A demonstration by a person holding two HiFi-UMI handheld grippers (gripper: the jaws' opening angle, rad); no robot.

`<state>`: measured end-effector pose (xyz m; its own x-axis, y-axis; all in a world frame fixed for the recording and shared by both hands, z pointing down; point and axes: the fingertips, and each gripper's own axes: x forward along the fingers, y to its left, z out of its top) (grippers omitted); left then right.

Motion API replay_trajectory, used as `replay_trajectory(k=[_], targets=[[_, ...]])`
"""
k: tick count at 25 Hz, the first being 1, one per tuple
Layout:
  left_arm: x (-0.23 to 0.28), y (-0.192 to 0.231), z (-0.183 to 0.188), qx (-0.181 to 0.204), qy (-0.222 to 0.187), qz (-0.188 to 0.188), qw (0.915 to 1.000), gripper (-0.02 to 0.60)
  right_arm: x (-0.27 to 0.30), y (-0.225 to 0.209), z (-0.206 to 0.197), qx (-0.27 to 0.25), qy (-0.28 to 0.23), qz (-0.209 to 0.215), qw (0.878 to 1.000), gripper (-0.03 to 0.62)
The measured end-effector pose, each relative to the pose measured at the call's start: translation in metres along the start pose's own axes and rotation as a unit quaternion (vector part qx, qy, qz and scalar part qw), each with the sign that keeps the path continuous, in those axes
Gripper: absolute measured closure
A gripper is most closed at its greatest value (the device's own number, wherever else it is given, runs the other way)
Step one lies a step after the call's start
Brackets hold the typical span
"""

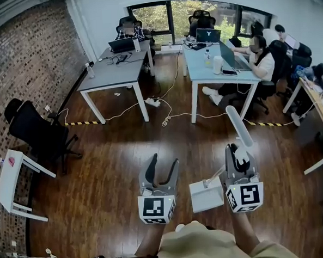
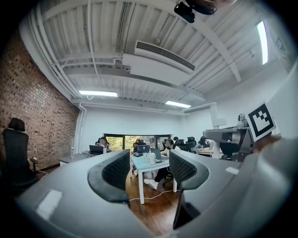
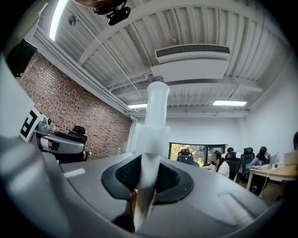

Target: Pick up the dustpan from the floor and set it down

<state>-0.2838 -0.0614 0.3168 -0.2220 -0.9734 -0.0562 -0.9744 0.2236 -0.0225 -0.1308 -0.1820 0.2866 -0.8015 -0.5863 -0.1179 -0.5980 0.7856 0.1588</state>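
Dustpan (image 1: 206, 194) hangs clear of the floor (image 1: 115, 172) in your right gripper (image 1: 239, 155), jaws clamped tight on its upright handle (image 3: 153, 125), pan low between both grippers, while your left gripper (image 1: 163, 169) stands slightly open and empty.

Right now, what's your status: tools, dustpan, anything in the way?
Left tool open, empty. Right tool shut on dustpan handle, pan hanging low. Desks stand well ahead, not near it.
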Motion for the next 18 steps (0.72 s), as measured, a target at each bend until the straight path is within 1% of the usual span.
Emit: replay_trajectory(k=[3,6,11,15,16,18], targets=[[0.012,-0.017,-0.001,0.000,0.008,-0.033,0.9994,0.362,-0.007,-0.013,-0.004,-0.004,0.005,-0.016,1.000,0.545],[0.024,-0.037,-0.002,-0.002,0.013,-0.062,0.9980,0.368,-0.019,-0.029,-0.012,-0.002,0.013,-0.034,0.999,0.545],[0.042,-0.080,-0.014,-0.004,0.023,-0.117,0.9928,0.373,-0.050,-0.061,-0.035,0.007,0.035,-0.077,0.996,0.546],[0.054,-0.117,-0.023,0.002,0.036,-0.165,0.9856,0.373,-0.077,-0.086,-0.048,0.014,0.050,-0.112,0.992,0.546],[0.057,-0.128,-0.027,0.010,0.041,-0.181,0.9825,0.373,-0.084,-0.093,-0.051,0.016,0.054,-0.120,0.991,0.546],[0.061,-0.152,-0.037,0.035,0.054,-0.218,0.9738,0.370,-0.098,-0.105,-0.060,0.021,0.064,-0.139,0.988,0.546]])
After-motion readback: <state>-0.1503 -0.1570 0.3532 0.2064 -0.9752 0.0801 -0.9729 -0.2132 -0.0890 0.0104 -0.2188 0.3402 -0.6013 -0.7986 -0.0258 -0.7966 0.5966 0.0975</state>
